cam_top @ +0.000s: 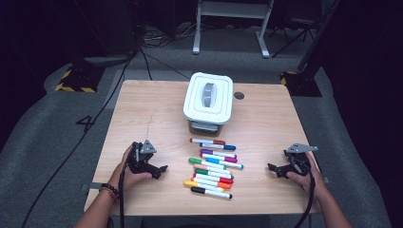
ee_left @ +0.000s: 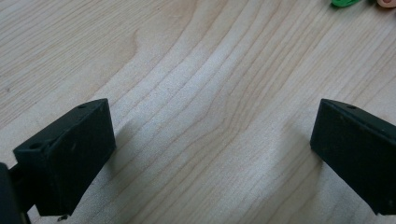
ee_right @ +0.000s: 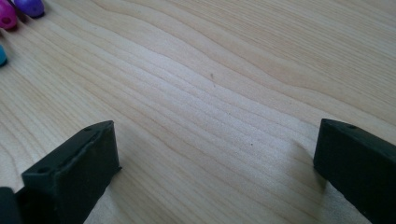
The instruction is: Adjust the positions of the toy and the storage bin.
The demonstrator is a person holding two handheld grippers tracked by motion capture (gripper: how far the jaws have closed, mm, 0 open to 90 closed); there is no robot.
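Note:
Several coloured markers (cam_top: 213, 167) lie in a loose row in the middle of the wooden table (cam_top: 142, 114). Behind them stands a white lidded box (cam_top: 208, 97) with a grey handle. My left gripper (cam_top: 163, 170) rests on the table to the left of the markers, jaws wide apart with only bare wood between them (ee_left: 212, 154). A green marker end (ee_left: 344, 2) peeks in at the top of the left gripper view. My right gripper (cam_top: 272, 168) rests to the right of the markers, open over bare wood (ee_right: 215, 163). Purple and magenta marker ends (ee_right: 21, 10) lie at the upper left of the right gripper view.
A small dark round mark (cam_top: 239, 95) sits on the table right of the box. Beyond the table stand a white frame (cam_top: 233, 23) and dark stands with cables on the grey floor. Bare wood lies on both sides of the markers.

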